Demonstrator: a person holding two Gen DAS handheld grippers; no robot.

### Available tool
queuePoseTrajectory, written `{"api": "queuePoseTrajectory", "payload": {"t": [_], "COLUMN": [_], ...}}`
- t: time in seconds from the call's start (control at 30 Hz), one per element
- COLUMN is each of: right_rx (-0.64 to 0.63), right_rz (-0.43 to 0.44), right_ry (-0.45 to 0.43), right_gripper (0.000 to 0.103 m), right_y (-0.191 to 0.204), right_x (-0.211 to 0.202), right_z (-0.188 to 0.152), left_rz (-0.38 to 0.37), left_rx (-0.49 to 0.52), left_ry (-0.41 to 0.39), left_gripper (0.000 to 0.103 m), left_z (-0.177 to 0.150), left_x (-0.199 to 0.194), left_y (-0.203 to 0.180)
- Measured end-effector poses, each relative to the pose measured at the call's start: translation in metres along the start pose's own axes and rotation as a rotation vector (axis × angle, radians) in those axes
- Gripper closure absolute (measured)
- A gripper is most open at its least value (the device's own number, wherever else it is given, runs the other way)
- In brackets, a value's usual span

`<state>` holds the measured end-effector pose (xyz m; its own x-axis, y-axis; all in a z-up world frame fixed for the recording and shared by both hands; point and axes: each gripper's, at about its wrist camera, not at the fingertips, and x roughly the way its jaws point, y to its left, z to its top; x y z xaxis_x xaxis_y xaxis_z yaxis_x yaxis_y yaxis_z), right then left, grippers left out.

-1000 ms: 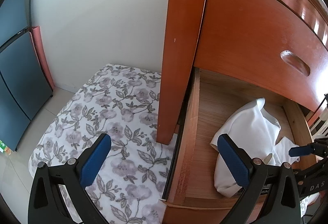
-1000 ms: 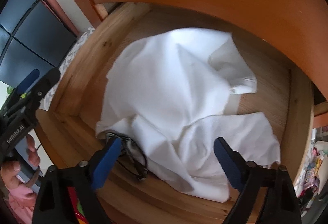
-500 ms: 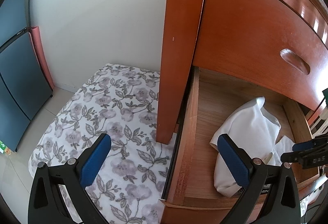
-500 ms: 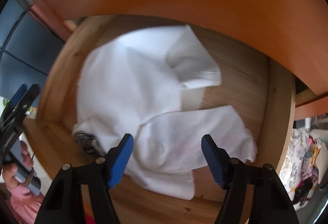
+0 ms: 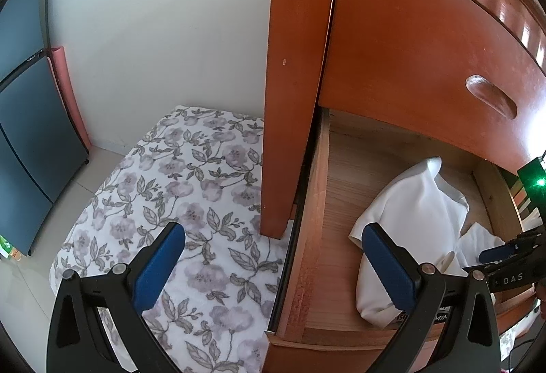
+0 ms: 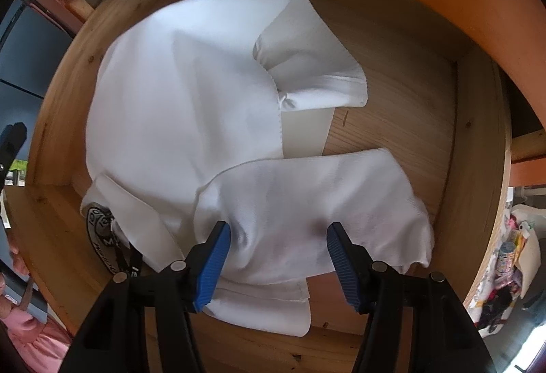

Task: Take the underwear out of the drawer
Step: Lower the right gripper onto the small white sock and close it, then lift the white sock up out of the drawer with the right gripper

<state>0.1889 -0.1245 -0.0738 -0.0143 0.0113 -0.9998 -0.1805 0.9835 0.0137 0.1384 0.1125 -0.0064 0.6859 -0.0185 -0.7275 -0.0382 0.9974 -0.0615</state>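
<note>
Left gripper (image 5: 273, 267) jaws wide apart, nothing between them, hovering over the open drawer (image 5: 315, 219) left wall. White underwear (image 5: 416, 223) crumpled inside the drawer. Right gripper (image 5: 501, 252) at the drawer's right edge, just beside the cloth. Floral mat (image 5: 177, 202) on floor left.

Open wooden drawer (image 6: 474, 148) with a pale plank bottom, bearing crumpled white underwear (image 6: 191, 120) across its left and front portions; bare wood shows at right rear. Beside the chest, a floral-printed mattress (image 5: 177, 189) lies on the tiled floor (image 5: 20, 284).
</note>
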Motion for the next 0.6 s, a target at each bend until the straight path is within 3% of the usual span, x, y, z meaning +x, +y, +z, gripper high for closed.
{"api": "queuePoseTrajectory", "payload": {"t": [0.1,0.23,0.47,0.6], "right_rx": [-0.016,-0.023,-0.025,-0.020], "right_rz": [-0.018,-0.005,0.012,0.015], "right_ry": [0.022,0.019,-0.030,-0.069], "right_gripper": [0.057,0.061,0.088,0.092], "right_y": [0.013,0.015,0.022,0.020], "right_x": [0.007,0.008,0.005,-0.003], "right_z": [0.006,0.007,0.001,-0.006], "left_rz": [-0.001,-0.002,0.008,0.012], "left_rx": [0.003,0.009,0.020,0.031], "left_ry": [0.000,0.001,0.000,-0.004], "left_gripper": [0.000,0.000,0.000,0.000], "left_z": [0.000,0.000,0.001,0.000], "left_x": [0.000,-0.002,-0.003,-0.005], "left_y": [0.000,0.000,-0.002,-0.003]}}
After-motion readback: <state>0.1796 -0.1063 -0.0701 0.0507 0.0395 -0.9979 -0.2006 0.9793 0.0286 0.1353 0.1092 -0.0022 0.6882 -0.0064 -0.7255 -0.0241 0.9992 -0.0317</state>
